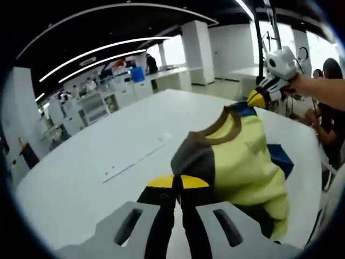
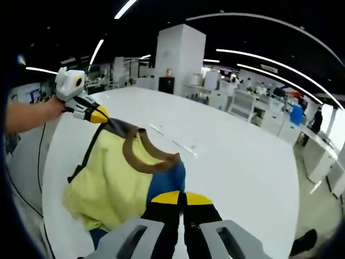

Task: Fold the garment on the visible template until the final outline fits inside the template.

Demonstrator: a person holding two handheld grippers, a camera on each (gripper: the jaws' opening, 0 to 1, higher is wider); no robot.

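Both grippers hold the garment [image 1: 245, 156] up off the white counter [image 1: 108, 162], stretched between them at its collar end. In the left gripper view, the left gripper [image 1: 178, 182] has its yellow-tipped fingers pinched tight on a dark grey shoulder of the cloth, and the yellow body of the garment hangs away to the right, with a blue patch showing at its far edge. The right gripper [image 1: 257, 99] reaches in from the upper right, held by a hand [image 1: 302, 83], its fingers clamped on the blue corner by the brown collar. In the right gripper view, the garment [image 2: 108, 183] sags between the two grippers above the counter [image 2: 232, 162], brown neckband curving along the top. Thin strips lie on the counter [image 2: 180, 144] beyond the cloth.
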